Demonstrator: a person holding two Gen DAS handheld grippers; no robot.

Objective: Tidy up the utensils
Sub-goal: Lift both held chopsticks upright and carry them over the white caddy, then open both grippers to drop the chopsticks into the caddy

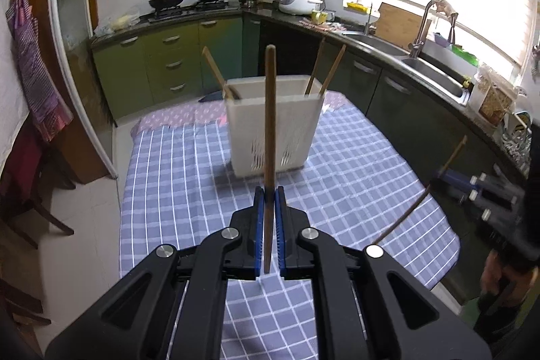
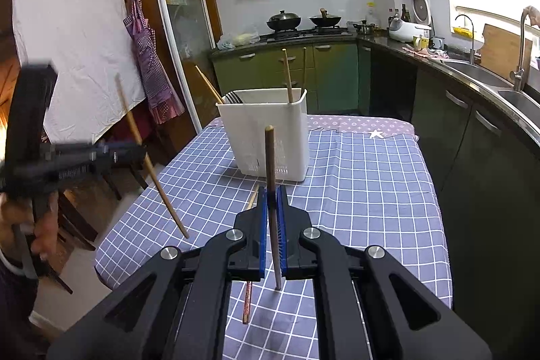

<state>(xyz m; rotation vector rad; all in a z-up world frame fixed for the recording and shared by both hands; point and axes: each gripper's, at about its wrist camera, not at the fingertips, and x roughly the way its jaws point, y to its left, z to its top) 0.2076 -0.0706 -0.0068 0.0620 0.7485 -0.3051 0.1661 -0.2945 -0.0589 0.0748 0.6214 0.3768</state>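
Chopstick, L: held upright in left hand-held gripper (image 1: pixel 269 201), jaws closed on wooden chopstick (image 1: pixel 270 123); top end rose above holder rim in left wrist view, lower end poked out below the pads.
Chopstick, R: right hand-held gripper (image 2: pixel 272 201) closed on second chopstick (image 2: pixel 270 164), wood upper part, metal-looking lower part; near vertical, short of the holder.
Holder: white utensil holder (image 2: pixel 270 137) stood upright on surface, slotted near base; approx. 3 chopsticks already inside, leaning at corners, plus dark utensil ends at left corner, type unclear.
Loose item: one chopstick (image 2: pixel 248 302) lay on the cloth under the right hand-held gripper, not yet collected.
Stage (judged): both sticks lifted, neither over the opening; drop-in pending.
Risk 1: thin round stick could pivot or slip in the pads; cause, narrow grip line and long free length.
Risk 2: tip could strike the rim or leaning sticks and tip the light holder; cause, entry off-centre.
Risk 3: the two hand-held grippers could clash if both went in together; cause, single small opening.
Surface: table with blue-white checked cloth (image 2: pixel 371 191), pink patterned strip at far end.
Room: kitchen; green cabinets, hob w/ two woks, range hood, sink and tap at right, bright window, apron hung at left.
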